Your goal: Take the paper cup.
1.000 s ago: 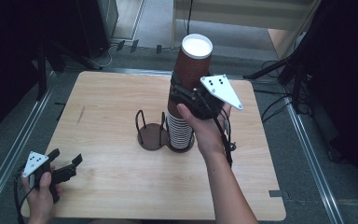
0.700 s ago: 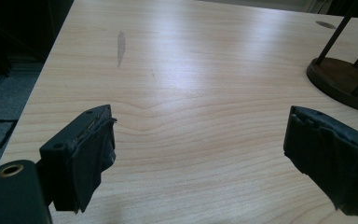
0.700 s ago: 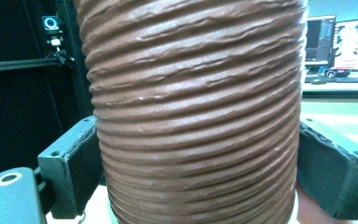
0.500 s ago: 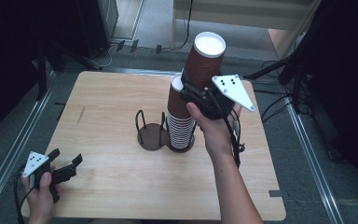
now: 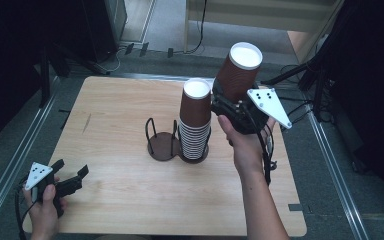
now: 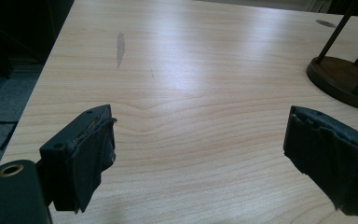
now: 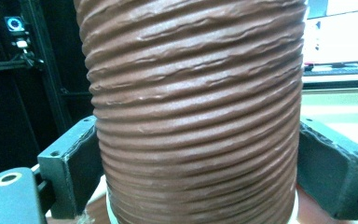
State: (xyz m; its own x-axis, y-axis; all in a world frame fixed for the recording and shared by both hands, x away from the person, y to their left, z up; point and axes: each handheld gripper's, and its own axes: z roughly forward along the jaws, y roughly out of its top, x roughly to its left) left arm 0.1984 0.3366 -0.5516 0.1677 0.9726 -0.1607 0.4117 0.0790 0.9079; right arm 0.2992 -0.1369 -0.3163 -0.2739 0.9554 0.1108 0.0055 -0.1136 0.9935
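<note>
My right gripper [image 5: 226,103] is shut on a brown ribbed paper cup [image 5: 238,73] with a white inside, held tilted in the air just right of the cup stack. In the right gripper view the cup [image 7: 196,107] sits between both pads [image 7: 77,168]. The stack of like cups [image 5: 196,120] stands in the right ring of a dark wire holder [image 5: 161,150] at mid-table. The holder's left ring is empty. My left gripper [image 5: 71,169] rests open near the table's front left corner, its pads [image 6: 93,156] wide apart over bare wood.
The wooden table [image 5: 115,115] has a small dark scuff [image 6: 120,43] at its left. The holder's base [image 6: 340,79] lies off to the right of my left gripper. Metal rails run along both table sides, with cables and dark stands on the floor behind.
The right hand has carried the top cup off the stack, to the right and tilted. The left hand has stayed put.
</note>
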